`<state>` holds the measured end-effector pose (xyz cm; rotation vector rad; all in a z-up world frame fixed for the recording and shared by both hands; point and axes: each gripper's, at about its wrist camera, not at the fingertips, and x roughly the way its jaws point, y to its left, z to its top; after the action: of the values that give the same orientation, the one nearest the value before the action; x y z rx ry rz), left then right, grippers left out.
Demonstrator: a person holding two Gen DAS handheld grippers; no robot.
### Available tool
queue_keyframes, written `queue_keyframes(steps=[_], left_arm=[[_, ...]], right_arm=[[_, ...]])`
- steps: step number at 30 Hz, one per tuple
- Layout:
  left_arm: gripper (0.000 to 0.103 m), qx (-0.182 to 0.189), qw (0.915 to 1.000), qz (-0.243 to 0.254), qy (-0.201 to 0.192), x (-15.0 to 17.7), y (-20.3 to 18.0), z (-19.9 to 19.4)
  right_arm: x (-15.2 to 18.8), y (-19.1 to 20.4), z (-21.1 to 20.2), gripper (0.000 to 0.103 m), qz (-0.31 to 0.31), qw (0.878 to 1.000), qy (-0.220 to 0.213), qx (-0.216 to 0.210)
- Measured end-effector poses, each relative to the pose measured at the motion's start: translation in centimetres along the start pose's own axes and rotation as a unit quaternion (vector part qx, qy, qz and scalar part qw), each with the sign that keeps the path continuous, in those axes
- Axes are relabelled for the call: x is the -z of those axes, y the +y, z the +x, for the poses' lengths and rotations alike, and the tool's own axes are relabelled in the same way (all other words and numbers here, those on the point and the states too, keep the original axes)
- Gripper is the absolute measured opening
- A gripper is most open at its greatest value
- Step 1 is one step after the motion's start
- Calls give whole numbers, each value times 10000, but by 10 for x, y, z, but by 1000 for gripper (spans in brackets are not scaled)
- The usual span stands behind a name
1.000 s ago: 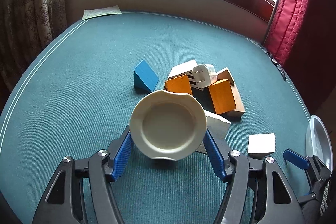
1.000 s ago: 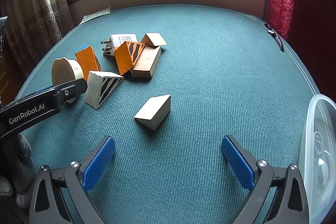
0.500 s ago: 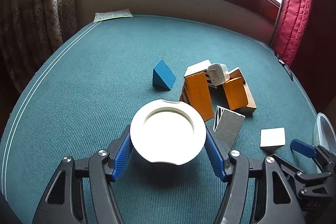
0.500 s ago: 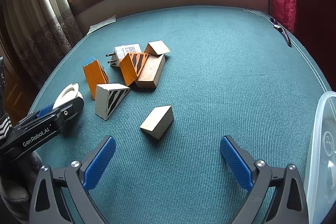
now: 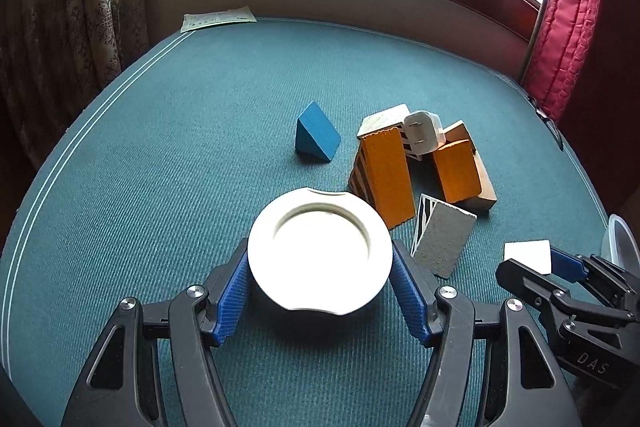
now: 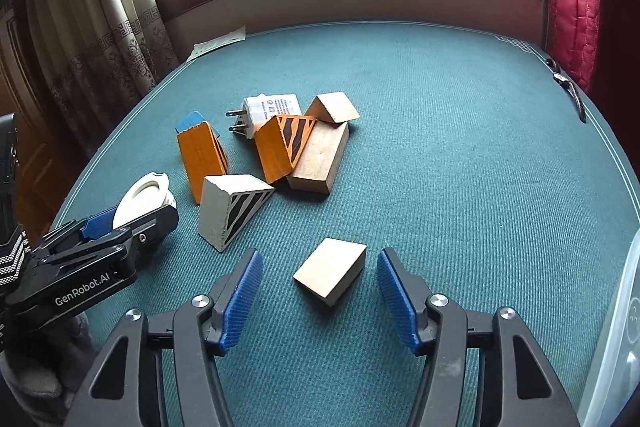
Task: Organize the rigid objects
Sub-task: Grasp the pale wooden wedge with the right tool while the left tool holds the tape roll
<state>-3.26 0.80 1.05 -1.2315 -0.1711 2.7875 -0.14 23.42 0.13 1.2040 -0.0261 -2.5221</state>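
Two claws are at work over the green tabletop [image 6: 440, 147]. The right claw [image 6: 320, 291], wide apart a second ago, is closing around the pale wooden wedge [image 6: 331, 270]; its blue pads flank the wedge on both sides but do not yet touch it. That suggests the wedge is the next piece to be lifted, probably toward the clear plastic bin [image 6: 616, 339] at the near right. The wedge lies flat near the camera, apart from the pile of blocks [image 6: 296, 151] farther left, its long axis running from near left to far right, slanted across the closing gap. The left claw [image 5: 320, 287] stays clamped on the white round lid [image 5: 320, 259], held just above the cloth, its open face tilted up.
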Motion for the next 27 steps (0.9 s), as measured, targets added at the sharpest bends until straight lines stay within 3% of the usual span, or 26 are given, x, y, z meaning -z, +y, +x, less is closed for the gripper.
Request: queue_keyframes(steps=[5,13,27], left_arm=[[67,-15,10000,3,-2,0,0,0],[67,-64,10000,8,-8,0,2,1],[68,-141,9999,71,8,-1,-1,3]], right_arm=[[3,0,-3,50,-39,9998,53,-207],[24,8,-18,50,-243,9987,218,-393],[16,12,-8,46,-62,9998,24,212]])
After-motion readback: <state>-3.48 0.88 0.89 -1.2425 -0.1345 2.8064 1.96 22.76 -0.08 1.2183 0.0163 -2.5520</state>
